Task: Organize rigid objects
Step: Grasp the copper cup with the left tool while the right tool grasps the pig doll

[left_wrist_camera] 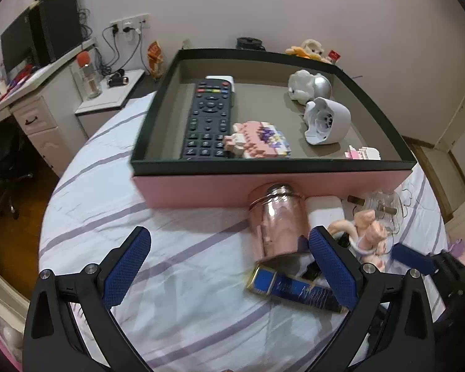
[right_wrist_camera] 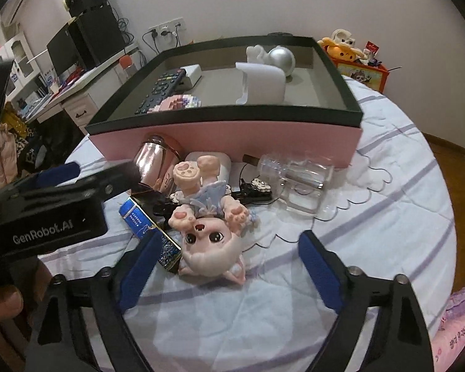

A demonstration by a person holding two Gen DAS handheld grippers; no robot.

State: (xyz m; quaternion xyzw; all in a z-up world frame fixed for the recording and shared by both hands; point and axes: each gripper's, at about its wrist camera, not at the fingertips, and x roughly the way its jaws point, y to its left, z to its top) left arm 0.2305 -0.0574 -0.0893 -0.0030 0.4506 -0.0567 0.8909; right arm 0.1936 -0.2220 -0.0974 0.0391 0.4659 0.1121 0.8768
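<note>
On the striped bed sheet [right_wrist_camera: 372, 217], both hand-held grippers, left [left_wrist_camera: 229, 255] and right [right_wrist_camera: 228, 262], gape empty; the pink cat-eared doll [right_wrist_camera: 207, 232] lies between the right's fingers, untouched, half-hiding the blue foil box [right_wrist_camera: 142, 220] beside the pink metal jar [left_wrist_camera: 277, 223].

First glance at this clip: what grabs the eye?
The pink cat-like doll lying upside down on the striped sheet, between the fingers of the open right gripper. Behind it stands the pink box, holding a black remote; a shiny pink jar lies against its front wall.
</note>
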